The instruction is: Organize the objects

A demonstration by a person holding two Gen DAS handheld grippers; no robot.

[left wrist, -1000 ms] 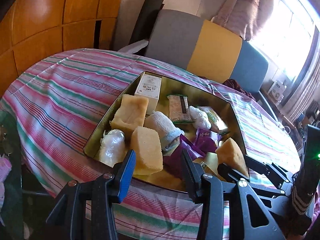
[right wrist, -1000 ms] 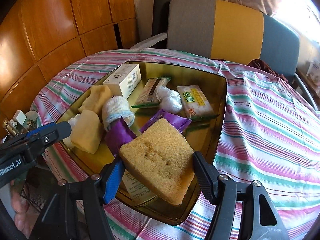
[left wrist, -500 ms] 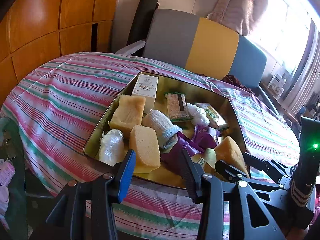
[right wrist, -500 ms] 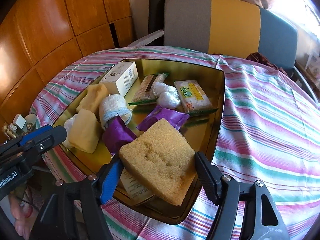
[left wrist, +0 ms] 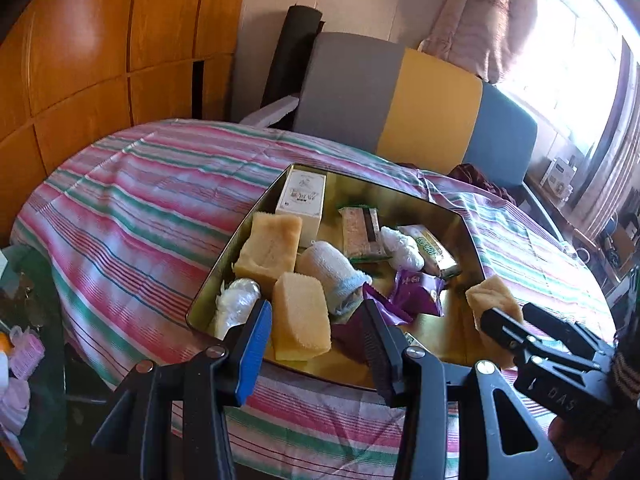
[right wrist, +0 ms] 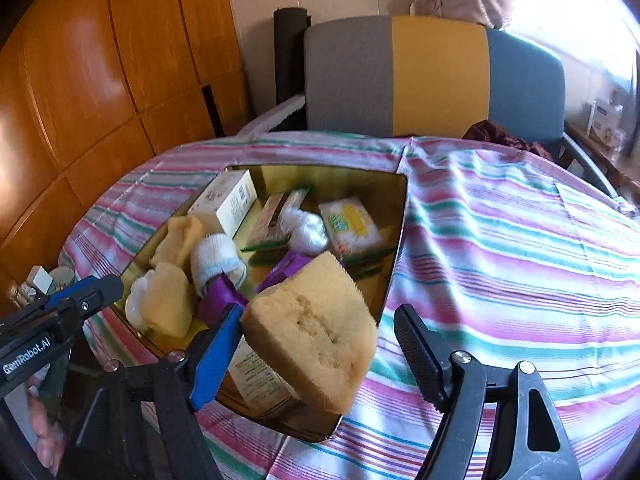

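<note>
**Striped worktop, one gold tray**

We see a round worktop (left wrist: 132, 200) covered by a pink, green and white striped cloth (right wrist: 520, 264). Directly on the cloth sits a gold metal tray (left wrist: 404, 196), near the front edge, holding sponges, packets and a carton. The cloth's right half lies bare.

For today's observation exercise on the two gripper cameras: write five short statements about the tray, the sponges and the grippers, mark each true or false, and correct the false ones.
1. The gold tray sits on a striped tablecloth. True.
2. The right gripper grips its sponge with both pads. False: the jaws are opening; the black pad stands clear.
3. The left gripper holds a sponge. False: nothing is between its fingers.
4. A white box lies at the tray's far end. True.
5. The tray holds only sponges. False: also purple packets and a rolled cloth.
</note>
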